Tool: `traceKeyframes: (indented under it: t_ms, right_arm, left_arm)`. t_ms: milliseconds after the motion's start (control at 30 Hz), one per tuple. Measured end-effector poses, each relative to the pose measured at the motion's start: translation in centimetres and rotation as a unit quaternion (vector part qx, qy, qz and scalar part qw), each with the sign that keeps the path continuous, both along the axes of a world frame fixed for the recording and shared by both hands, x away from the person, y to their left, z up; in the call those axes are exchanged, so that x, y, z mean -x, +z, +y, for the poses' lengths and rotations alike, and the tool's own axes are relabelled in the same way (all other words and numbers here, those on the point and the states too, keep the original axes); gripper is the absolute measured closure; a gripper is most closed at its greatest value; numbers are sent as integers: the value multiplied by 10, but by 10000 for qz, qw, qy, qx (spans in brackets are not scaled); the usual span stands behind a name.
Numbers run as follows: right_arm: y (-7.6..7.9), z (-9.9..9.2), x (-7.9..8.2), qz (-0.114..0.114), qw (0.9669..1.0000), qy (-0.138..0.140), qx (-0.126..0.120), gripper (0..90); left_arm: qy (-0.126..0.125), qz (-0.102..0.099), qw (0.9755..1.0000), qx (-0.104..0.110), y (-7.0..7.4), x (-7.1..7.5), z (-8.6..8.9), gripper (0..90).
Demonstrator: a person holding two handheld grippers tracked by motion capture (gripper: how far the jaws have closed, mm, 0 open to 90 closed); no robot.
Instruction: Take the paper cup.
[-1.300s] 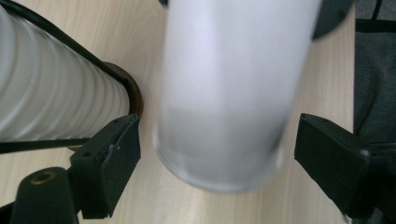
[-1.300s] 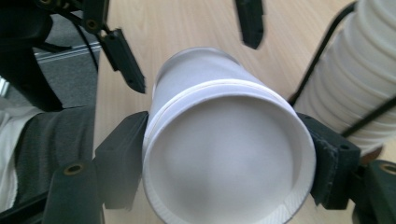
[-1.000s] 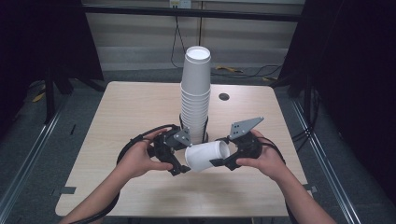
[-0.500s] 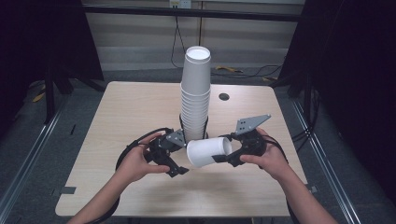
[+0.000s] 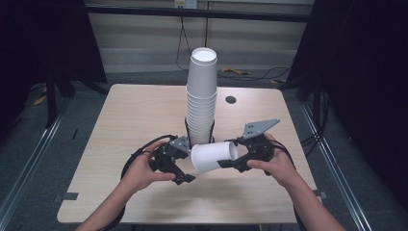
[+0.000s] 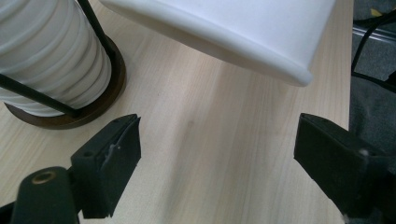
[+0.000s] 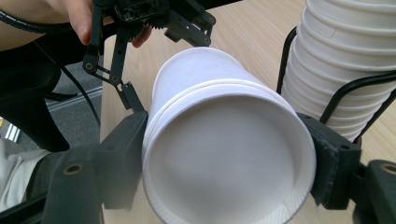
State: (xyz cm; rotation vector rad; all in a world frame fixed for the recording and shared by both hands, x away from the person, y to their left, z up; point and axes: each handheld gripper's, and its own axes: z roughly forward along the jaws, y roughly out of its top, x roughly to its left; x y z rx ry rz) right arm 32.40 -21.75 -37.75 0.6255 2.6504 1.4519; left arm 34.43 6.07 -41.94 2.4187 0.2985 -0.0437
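From the high view, we see a pale wooden table (image 5: 144,125) with a tall stack of white paper cups (image 5: 201,98) standing in a black wire holder near its middle. Just in front of the stack, a white paper cup (image 5: 213,156) lies on its side in the air, held by our right gripper (image 5: 235,161); it looks like two nested cups. Our left gripper (image 5: 185,169) sits just beside the cup's closed end, not touching it.

In the left gripper view, our two black jaws stand apart with bare table between them; the cup (image 6: 233,32) hangs above and beyond them, and the stack's round dark base (image 6: 70,107) is at the left.

In the right gripper view, our jaws are clamped on the cup's rim end (image 7: 224,154), one pad on each side.

We judge that we are separating nested cups. Next, the left gripper should rise to the outer cup's base, close on it, and pull away.
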Motion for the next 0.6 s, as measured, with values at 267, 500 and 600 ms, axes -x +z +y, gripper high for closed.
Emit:
traceKeyframes:
  t_ms: [267,500,600]
  right_arm:
    - [-1,1,-1,2,10000,-10,-90,245]
    - [-3,3,-2,45,9999,29,-139,245]
    - [-3,5,-1,63,9999,64,-144,245]
  left_arm:
    - [14,88,9999,125,-4,0,-3,147]
    - [27,50,9997,217,-4,-2,-5,147]
    - [45,55,9996,260,-3,-2,-4,147]
